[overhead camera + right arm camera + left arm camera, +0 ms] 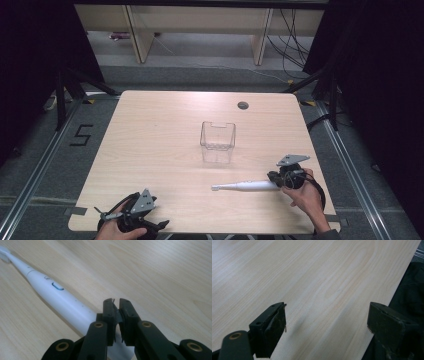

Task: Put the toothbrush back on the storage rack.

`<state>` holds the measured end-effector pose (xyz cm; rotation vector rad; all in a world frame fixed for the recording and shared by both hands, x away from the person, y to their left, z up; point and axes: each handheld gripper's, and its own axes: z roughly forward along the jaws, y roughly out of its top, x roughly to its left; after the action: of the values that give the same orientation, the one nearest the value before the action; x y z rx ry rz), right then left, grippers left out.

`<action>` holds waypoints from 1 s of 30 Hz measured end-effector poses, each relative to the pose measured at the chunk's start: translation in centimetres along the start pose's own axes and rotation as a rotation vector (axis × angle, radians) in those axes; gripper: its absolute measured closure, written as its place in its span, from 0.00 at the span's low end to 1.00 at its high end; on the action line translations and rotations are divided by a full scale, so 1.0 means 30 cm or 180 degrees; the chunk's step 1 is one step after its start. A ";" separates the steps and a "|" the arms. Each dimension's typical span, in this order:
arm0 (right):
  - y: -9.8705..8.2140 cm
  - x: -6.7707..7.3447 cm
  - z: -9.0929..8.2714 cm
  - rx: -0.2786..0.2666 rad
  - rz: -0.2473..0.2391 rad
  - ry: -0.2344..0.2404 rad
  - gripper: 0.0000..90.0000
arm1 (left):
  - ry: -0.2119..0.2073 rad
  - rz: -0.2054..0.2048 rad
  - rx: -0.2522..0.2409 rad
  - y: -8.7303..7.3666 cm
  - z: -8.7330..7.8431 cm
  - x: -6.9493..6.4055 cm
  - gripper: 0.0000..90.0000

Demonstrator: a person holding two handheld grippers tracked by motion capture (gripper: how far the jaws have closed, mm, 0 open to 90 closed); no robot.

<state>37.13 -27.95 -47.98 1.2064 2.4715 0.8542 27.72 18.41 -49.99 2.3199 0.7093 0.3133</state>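
An electric toothbrush lies flat on the light wooden table, near the front edge and toward the right corner, its bristle head pointing left toward the middle of the table and its thick handle end at the right. The right gripper sits at that handle end, held by the person's right hand. In the right gripper view its fingers stand almost closed, with only a thin slit between them and nothing caught there; the white handle runs beneath and beside them, and whether they rest on it I cannot tell.

The left gripper is at the front left corner of the table, well apart from the toothbrush. Its fingers are spread wide and hold nothing; bare wood and the table's edge show between them.

A clear plastic container stands upright near the middle of the table, behind the toothbrush and apart from it. A small round grommet hole sits near the far edge.
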 end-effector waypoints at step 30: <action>-0.004 0.047 -0.048 -0.0190 -0.0288 0.0086 0.85 | 0.0000 0.0010 0.0013 0.000 0.001 0.001 0.16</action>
<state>35.50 -27.46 -46.89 1.0616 2.4821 0.9184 27.75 18.40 -50.01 2.3252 0.7070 0.3135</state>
